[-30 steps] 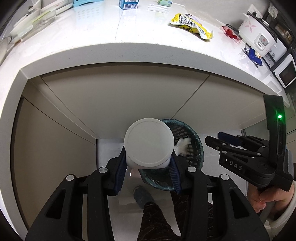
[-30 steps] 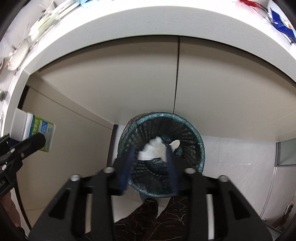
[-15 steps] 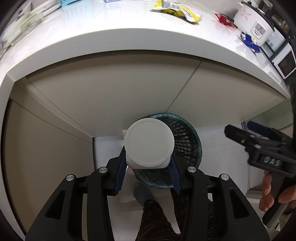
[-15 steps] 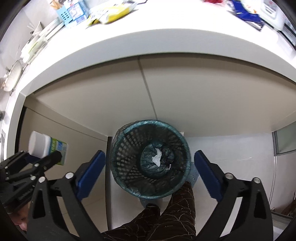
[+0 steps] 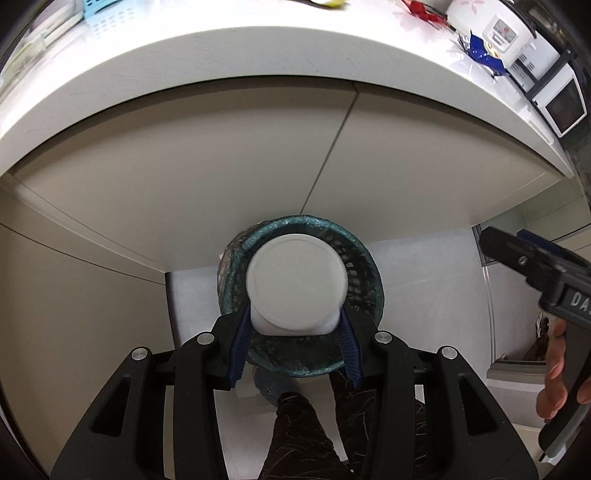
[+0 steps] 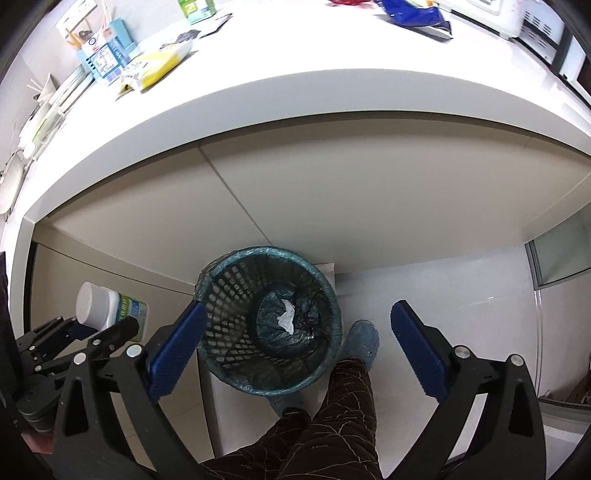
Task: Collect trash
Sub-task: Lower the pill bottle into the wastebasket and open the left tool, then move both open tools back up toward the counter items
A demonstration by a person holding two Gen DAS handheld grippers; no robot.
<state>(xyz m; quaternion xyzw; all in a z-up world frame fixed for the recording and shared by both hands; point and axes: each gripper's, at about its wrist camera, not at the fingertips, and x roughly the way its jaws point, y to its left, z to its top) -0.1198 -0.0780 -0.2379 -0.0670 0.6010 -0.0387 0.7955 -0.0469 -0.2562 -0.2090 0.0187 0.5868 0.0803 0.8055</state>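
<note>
My left gripper point(image 5: 295, 328) is shut on a white plastic bottle point(image 5: 297, 282) with a ribbed cap, held right over the teal mesh trash bin point(image 5: 364, 266) on the floor. In the right wrist view the bottle point(image 6: 105, 308) shows a green label at the left. My right gripper point(image 6: 295, 343) is open and empty above the bin point(image 6: 221, 291), which is lined with a dark bag and holds a crumpled white tissue point(image 6: 286, 319). The right gripper also shows at the right edge of the left wrist view point(image 5: 532, 266).
A white counter point(image 6: 332, 99) overhangs beige cabinet doors point(image 6: 369, 192) behind the bin. On it lie a yellow snack bag point(image 6: 155, 68), a blue wrapper point(image 6: 417, 14) and cartons point(image 6: 103, 57). The person's leg point(image 6: 332, 413) and shoe point(image 6: 364, 338) stand beside the bin.
My left gripper has carried the bottle to the right, over the bin's mouth. My right gripper has opened wide, dropped the white tissue into the bin and drawn off to the right.
</note>
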